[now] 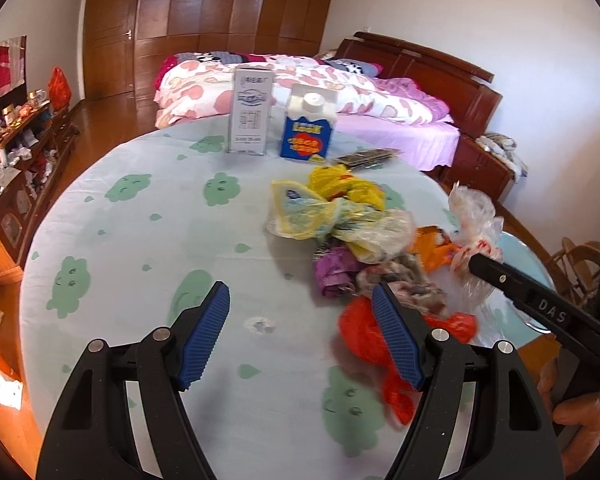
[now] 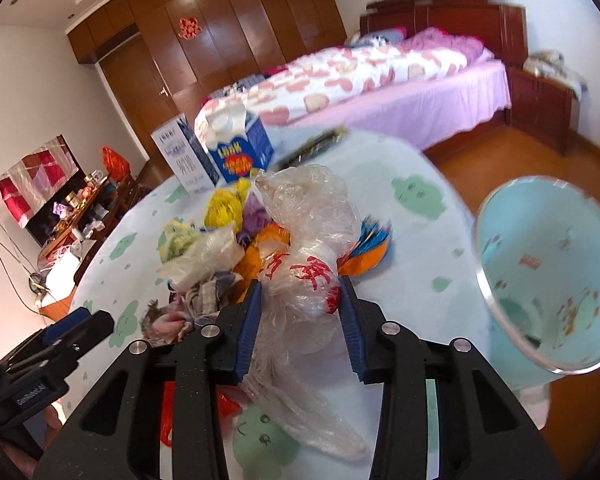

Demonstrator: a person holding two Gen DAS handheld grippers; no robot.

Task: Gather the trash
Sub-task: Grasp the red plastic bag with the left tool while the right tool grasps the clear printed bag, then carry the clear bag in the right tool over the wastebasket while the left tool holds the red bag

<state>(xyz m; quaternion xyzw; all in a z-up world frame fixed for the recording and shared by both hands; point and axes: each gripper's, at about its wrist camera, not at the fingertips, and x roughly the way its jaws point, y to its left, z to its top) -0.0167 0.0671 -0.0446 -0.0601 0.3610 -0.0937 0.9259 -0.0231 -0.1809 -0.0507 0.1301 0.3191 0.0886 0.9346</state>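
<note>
A pile of trash (image 1: 352,232) lies on the round table (image 1: 140,240): yellow bags, a purple wrapper, an orange wrapper, a red bag (image 1: 364,332). My left gripper (image 1: 300,312) is open and empty, low over the table beside the red bag. My right gripper (image 2: 300,308) is shut on a clear plastic bag with red print (image 2: 304,248) and holds it above the pile; the bag also shows in the left wrist view (image 1: 474,224). A light blue trash bin (image 2: 548,272) stands at the table's right edge.
A grey-white carton (image 1: 250,116) and a blue milk carton (image 1: 308,128) stand at the table's far side, with a dark packet (image 1: 368,158) beside them. A bed (image 1: 340,92) lies beyond. A cluttered sideboard (image 1: 24,140) runs along the left wall.
</note>
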